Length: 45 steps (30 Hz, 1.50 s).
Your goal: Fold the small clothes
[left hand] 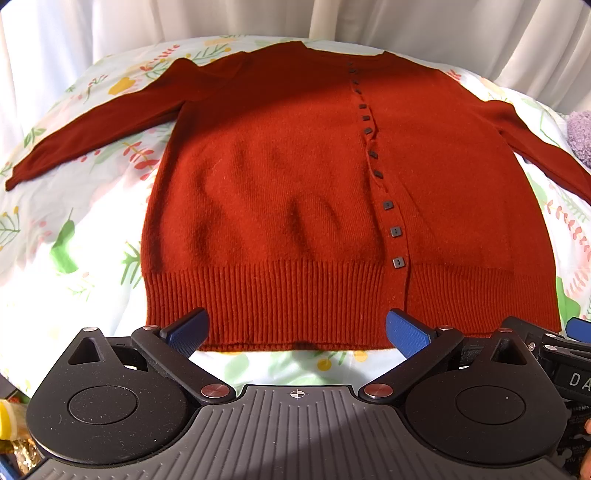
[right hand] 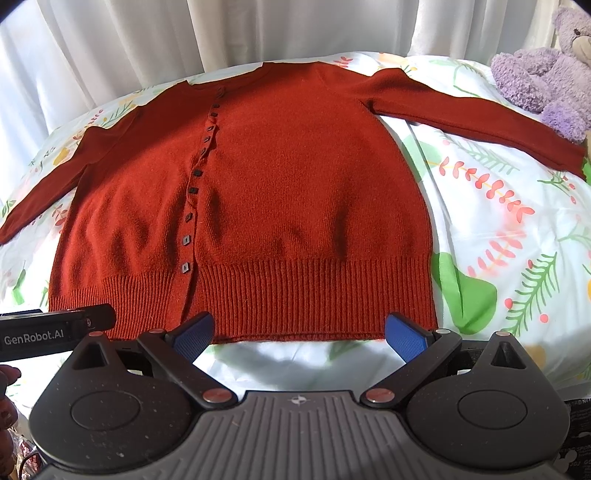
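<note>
A rust-red knit cardigan [left hand: 295, 177] with a row of dark square buttons lies flat, front up, on a floral bedsheet [left hand: 74, 229], both sleeves spread out to the sides. It also shows in the right wrist view [right hand: 295, 192]. My left gripper [left hand: 295, 332] is open and empty, its blue pads just above the ribbed hem near the left half. My right gripper [right hand: 299, 334] is open and empty, at the hem's right half. The right gripper's body shows at the left view's right edge [left hand: 561, 347].
White curtains [right hand: 184, 33] hang behind the bed. A purple plush bear [right hand: 546, 74] sits at the far right, by the end of the right sleeve. The floral sheet [right hand: 498, 240] surrounds the cardigan. The left gripper's body [right hand: 55, 328] shows at the right view's left edge.
</note>
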Each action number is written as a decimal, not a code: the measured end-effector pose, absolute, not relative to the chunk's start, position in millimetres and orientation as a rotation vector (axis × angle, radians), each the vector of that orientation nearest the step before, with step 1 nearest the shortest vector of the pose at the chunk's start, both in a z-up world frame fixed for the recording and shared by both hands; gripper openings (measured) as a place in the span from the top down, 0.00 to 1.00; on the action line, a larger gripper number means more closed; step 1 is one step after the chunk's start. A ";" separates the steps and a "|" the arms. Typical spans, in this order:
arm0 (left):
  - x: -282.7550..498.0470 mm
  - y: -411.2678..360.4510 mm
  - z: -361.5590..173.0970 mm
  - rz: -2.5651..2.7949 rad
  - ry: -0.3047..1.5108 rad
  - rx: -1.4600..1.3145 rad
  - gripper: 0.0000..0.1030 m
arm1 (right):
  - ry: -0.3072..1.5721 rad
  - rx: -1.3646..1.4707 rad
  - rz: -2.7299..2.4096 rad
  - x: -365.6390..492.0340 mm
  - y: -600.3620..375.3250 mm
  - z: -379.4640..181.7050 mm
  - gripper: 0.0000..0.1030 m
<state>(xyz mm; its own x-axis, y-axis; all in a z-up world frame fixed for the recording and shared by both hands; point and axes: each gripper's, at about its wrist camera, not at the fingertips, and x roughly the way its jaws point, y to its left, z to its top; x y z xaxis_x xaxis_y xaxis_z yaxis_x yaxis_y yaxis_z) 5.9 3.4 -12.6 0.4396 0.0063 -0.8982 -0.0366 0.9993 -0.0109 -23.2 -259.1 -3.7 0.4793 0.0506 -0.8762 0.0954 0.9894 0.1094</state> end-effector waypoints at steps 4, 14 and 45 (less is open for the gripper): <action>6.1 3.9 -12.5 0.026 1.114 -0.030 0.00 | 1.071 0.154 -0.024 -22.6 -258.5 -3.8 0.04; 9.6 5.4 -13.5 0.025 1.129 -0.030 0.00 | 1.076 0.163 -0.009 -21.4 -257.9 -5.2 0.04; 61.9 24.0 -22.5 -0.047 1.103 -0.298 0.00 | 0.653 0.536 0.070 -1.4 -350.7 3.8 0.04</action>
<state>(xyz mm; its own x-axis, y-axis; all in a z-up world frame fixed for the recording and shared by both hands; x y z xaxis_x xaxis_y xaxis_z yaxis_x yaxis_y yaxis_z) 61.9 24.0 -22.5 0.4542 -0.1844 -0.8716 -0.1100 0.9593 -0.2602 -1.4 -350.7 3.8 0.7969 0.2268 -0.5599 0.1029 0.8623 0.4958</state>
